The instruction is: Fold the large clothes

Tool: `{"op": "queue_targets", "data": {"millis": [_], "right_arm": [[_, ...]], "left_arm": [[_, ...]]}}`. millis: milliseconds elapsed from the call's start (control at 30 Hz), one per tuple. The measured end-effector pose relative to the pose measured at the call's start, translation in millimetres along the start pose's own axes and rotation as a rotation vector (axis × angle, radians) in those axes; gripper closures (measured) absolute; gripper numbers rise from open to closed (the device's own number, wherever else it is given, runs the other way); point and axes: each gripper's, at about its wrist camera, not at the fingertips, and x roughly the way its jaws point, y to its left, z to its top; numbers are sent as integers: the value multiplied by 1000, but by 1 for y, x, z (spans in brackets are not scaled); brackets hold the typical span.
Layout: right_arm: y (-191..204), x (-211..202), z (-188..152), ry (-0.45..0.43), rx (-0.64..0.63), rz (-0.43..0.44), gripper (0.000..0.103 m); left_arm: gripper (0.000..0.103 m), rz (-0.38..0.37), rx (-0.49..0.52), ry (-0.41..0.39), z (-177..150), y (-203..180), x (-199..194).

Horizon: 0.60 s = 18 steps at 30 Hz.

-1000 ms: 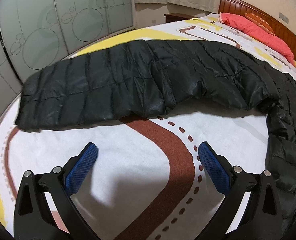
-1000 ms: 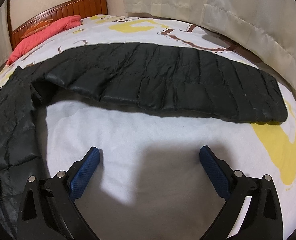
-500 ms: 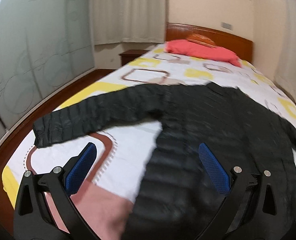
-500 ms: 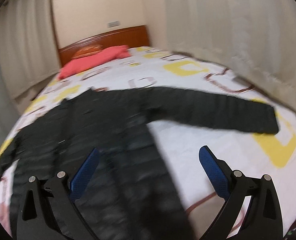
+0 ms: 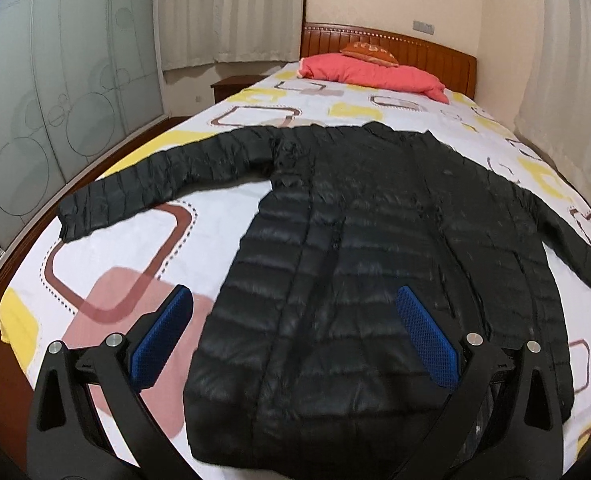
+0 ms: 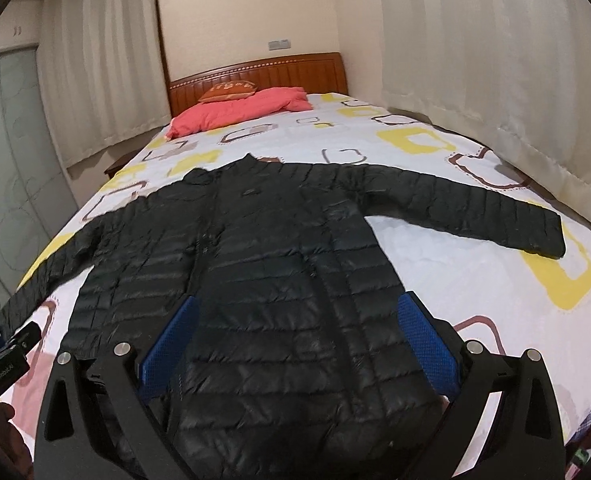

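The black quilted jacket [image 5: 375, 264] lies flat on the bed [image 5: 143, 240], front up, collar toward the wooden headboard [image 5: 415, 46] and hem nearest me. Both sleeves are stretched out to the sides: one cuff reaches the bed edge by the frosted wardrobe doors [image 5: 55, 100], the other rests on a yellow patch of the patterned sheet near the curtained wall [image 6: 495, 80].

My left gripper [image 5: 291, 334] hangs above the hem's left portion, jaws spread wide and holding nothing; the left pad sits over bare sheet, the right pad over the jacket body. My right gripper [image 6: 295, 348] hangs above the lower right part of the jacket, jaws likewise spread and empty, both blue pads [image 6: 425, 350] over the quilted fabric. I cannot tell whether either tool touches the cloth.

A red pillow [image 5: 375, 76] with a small orange cushion [image 5: 369, 48] on it lies at the head of the bed, well apart from the jacket.
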Motion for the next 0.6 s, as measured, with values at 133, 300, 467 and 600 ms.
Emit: {"op": "queue_targets", "data": {"millis": [133, 300, 467, 600], "right_arm": [[8, -7, -5, -6, -26, 5, 5], [14, -16, -6, -20, -43, 14, 5], [20, -26, -7, -27, -58, 20, 5], [25, -33, -8, -39, -68, 19, 5]], "left_arm": [[2, -5, -4, -14, -5, -2, -13], [2, -39, 16, -25, -8, -12, -29], [2, -57, 21, -22, -12, -16, -38], [2, -68, 20, -13, -14, -19, -40]]}}
